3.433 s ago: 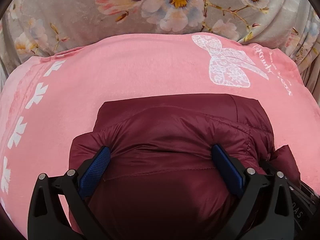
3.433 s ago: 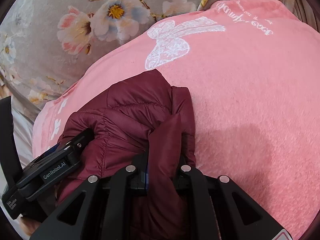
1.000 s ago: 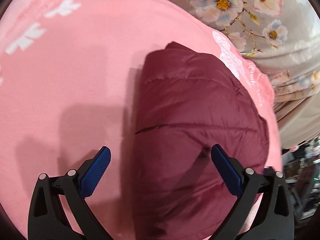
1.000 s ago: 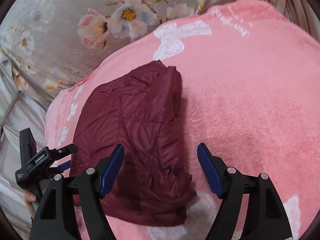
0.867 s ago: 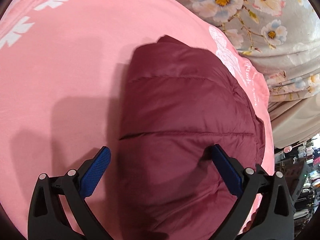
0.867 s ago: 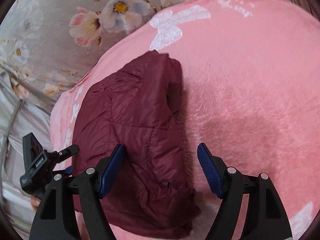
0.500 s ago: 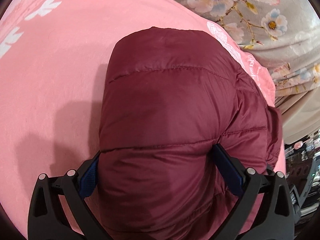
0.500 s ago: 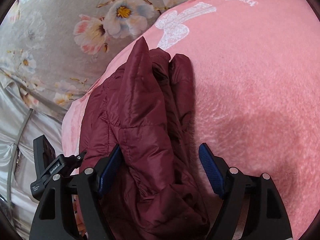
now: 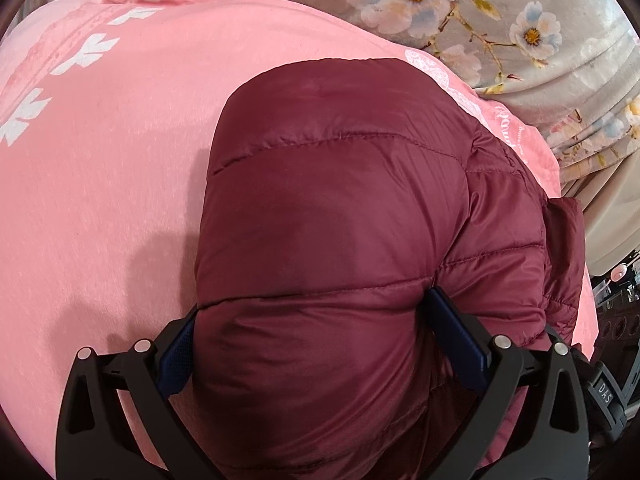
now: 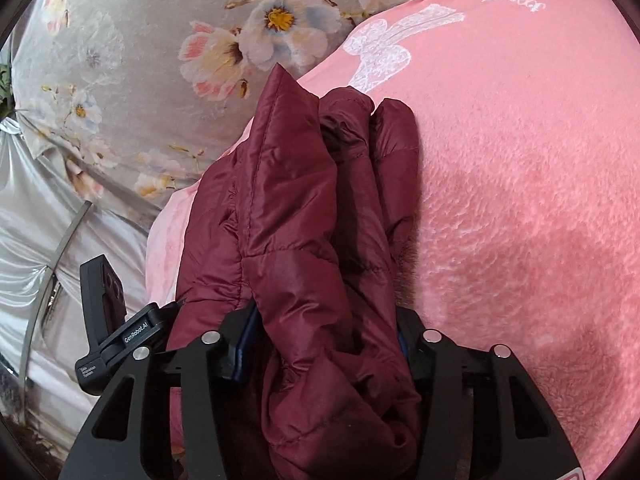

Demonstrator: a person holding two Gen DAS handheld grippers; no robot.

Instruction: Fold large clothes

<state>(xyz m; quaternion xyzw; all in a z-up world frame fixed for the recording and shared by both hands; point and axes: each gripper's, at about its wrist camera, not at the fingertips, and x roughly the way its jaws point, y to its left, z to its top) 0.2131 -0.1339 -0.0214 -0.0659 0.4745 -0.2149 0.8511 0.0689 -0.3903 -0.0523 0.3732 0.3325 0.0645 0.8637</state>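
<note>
A folded maroon puffer jacket point(image 9: 340, 208) lies on a pink blanket point(image 9: 100, 152). My left gripper point(image 9: 320, 344) has its jaws wide apart with the near end of the jacket bulging between the blue pads point(image 9: 456, 336). My right gripper point(image 10: 320, 344) has narrowed its jaws onto the bunched edge of the jacket point(image 10: 304, 220), which rises in folds between them. The left gripper's body point(image 10: 120, 336) shows at the lower left of the right wrist view.
The pink blanket point(image 10: 520, 200) carries a white bow print point(image 10: 384, 48) and white leaf marks point(image 9: 88, 50). A grey floral bedsheet point(image 10: 140, 60) lies beyond it. Silvery fabric point(image 10: 32, 220) hangs at the left. Dark clutter point(image 9: 616, 320) shows past the bed's right edge.
Both grippers moved in onto the jacket. The right gripper's jaws closed from wide open onto the bunched edge; the left gripper's jaws stayed wide with the jacket now between them.
</note>
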